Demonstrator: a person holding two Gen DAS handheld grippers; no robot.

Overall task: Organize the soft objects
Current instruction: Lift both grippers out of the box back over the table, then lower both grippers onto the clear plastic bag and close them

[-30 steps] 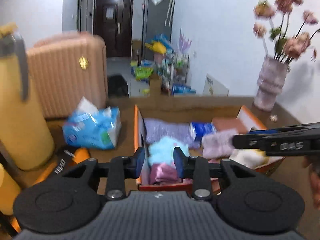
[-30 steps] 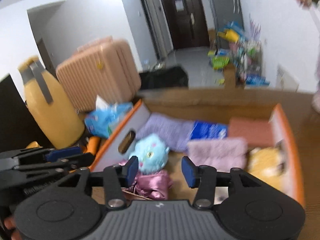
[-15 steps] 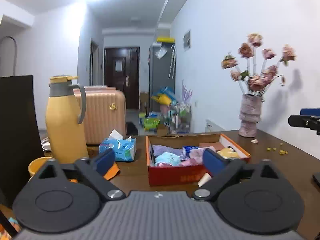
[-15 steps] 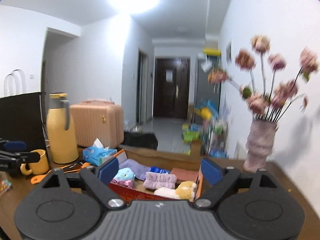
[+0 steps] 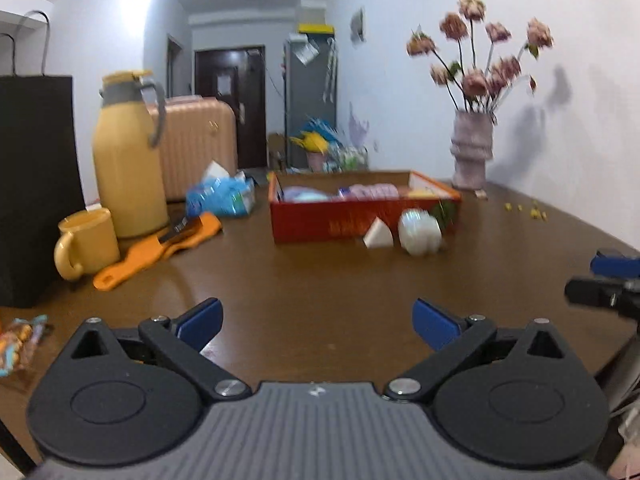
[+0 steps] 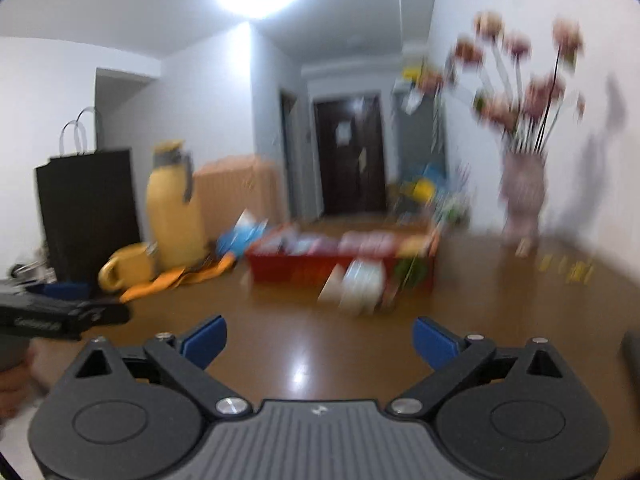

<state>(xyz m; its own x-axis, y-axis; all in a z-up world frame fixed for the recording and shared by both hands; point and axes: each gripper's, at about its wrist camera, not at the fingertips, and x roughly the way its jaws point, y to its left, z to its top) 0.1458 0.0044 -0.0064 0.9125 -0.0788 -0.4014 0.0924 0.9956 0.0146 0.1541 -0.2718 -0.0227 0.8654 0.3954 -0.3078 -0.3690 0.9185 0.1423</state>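
Red box (image 5: 360, 216), mid-frame, holds your soft cloths (image 5: 372, 191): light, limp, so pinch a thick fold. Left gripper (image 5: 318, 322) and right gripper (image 6: 320, 340) gape wide, holding nothing.

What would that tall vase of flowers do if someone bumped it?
The vase looks tall and narrow with long flower stems rising high above it, so it probably tips easily. It appears ceramic, so likely breakable. It stands near the table edge by the wall.
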